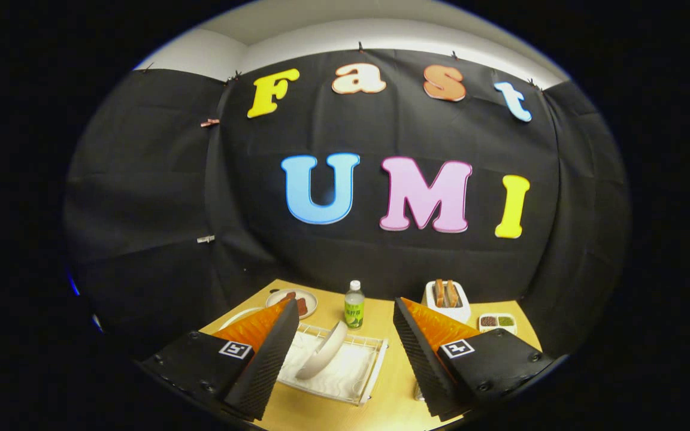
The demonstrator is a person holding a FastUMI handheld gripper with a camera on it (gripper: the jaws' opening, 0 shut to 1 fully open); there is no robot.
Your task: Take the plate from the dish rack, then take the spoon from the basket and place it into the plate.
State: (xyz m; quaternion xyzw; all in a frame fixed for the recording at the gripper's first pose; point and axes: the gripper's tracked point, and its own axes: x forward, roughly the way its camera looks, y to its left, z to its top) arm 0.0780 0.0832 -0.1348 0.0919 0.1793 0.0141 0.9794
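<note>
from my seat i see the gripper (345, 335) held above the near edge of a wooden table (393, 389), its two fingers spread wide with nothing between the pads. through the gap between them lies the white wire dish rack (375, 359), sitting on the table just ahead of the fingers, with a pale cloth or mat inside it. the plate (323, 351) stands tilted in that rack, leaning on its edge, close to the left finger (267, 365) but i can't tell whether it touches it; it looks apart. the right finger (420, 359) is well clear of the rack, over bare tabletop.

beyond the rack, roughly centred between the fingers, a small clear bottle (354, 305) with a white cap and a green label stands upright. to its left, partly behind the left finger, a round dish (294, 299) holds some reddish-brown pieces, and another pale rim (238, 316) curves beside it, too hidden for me to say what it is. to the right of the bottle a white toaster (448, 302) stands with two slices of toast poking from its slots. right of that is a small white two-part tray (498, 322), one side dark brown, the other green.

i can't make out the spoon or its basket from here; a small bit of something shows by the base of the right finger, too hidden to name
</note>
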